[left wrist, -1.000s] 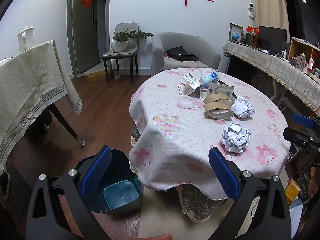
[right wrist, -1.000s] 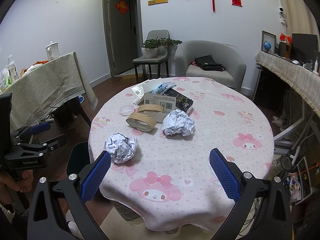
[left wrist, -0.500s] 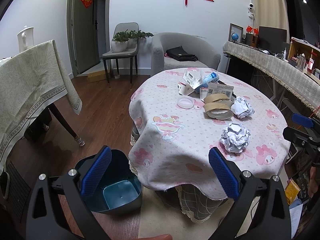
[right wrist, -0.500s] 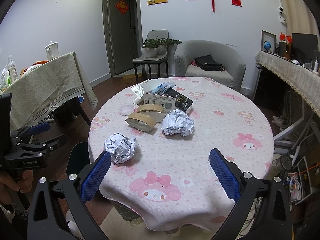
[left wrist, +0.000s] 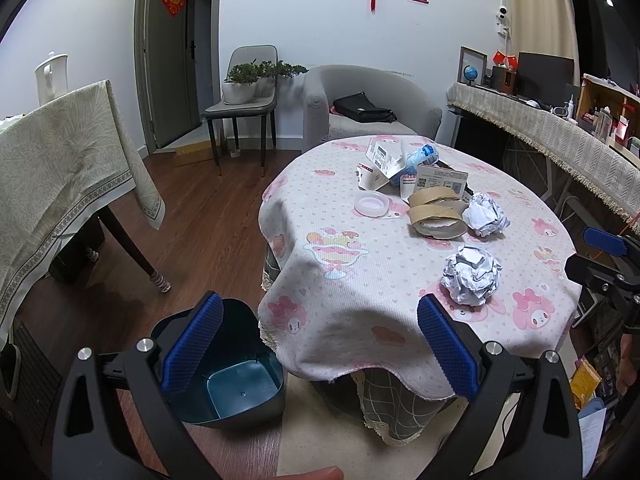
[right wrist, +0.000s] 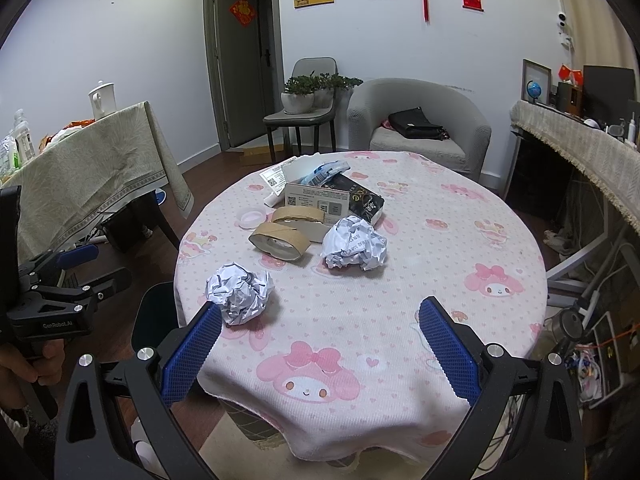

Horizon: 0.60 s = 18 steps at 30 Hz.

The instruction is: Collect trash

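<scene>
A round table with a pink cartoon cloth (right wrist: 420,264) carries the trash: a near crumpled paper ball (right wrist: 240,293) (left wrist: 471,274), a second paper ball (right wrist: 354,243) (left wrist: 485,214), two empty cardboard tape rolls (right wrist: 280,241) (left wrist: 437,220), a small white lid (left wrist: 371,204) and a pile of boxes and wrappers (right wrist: 328,196). A dark blue bin (left wrist: 236,376) stands on the floor at the table's left. My left gripper (left wrist: 320,344) is open, low before the table edge and above the bin. My right gripper (right wrist: 320,348) is open over the near edge, its left pad next to the near ball.
Another table with a beige cloth (left wrist: 60,160) stands at the left. A chair with potted plants (left wrist: 248,92) and a grey armchair (right wrist: 420,120) sit by the far wall. A long draped counter (left wrist: 560,136) runs along the right. Wood floor lies between the tables.
</scene>
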Motion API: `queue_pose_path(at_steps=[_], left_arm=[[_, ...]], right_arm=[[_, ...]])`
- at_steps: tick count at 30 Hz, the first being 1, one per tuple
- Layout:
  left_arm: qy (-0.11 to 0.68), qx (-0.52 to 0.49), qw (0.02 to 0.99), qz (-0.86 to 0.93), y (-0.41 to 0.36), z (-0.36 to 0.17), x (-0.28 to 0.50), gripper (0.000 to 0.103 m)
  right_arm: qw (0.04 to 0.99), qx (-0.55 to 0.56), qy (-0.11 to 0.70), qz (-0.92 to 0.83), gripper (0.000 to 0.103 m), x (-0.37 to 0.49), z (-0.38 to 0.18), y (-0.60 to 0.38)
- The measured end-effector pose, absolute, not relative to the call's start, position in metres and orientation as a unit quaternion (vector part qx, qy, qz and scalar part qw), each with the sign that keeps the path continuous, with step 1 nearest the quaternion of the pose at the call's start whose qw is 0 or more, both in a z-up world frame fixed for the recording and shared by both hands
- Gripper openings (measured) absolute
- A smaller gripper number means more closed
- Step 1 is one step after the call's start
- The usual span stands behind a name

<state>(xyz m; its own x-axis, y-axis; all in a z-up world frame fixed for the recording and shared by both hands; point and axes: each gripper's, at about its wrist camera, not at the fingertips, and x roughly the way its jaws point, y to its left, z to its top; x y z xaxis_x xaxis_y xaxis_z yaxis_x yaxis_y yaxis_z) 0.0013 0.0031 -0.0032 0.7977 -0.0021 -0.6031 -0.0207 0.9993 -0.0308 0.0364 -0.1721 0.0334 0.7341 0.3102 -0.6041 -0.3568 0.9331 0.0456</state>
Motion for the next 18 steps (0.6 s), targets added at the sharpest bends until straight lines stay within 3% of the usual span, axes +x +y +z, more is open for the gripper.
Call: queue_pose_path(at_steps=[18], left_arm=[[0.314, -0.015, 0.949, -0.033, -0.01, -0.003, 0.003, 0.099]], right_arm=[[0.93, -0.034, 0.321, 0.174, 0.1, 0.043, 0.035, -0.183]])
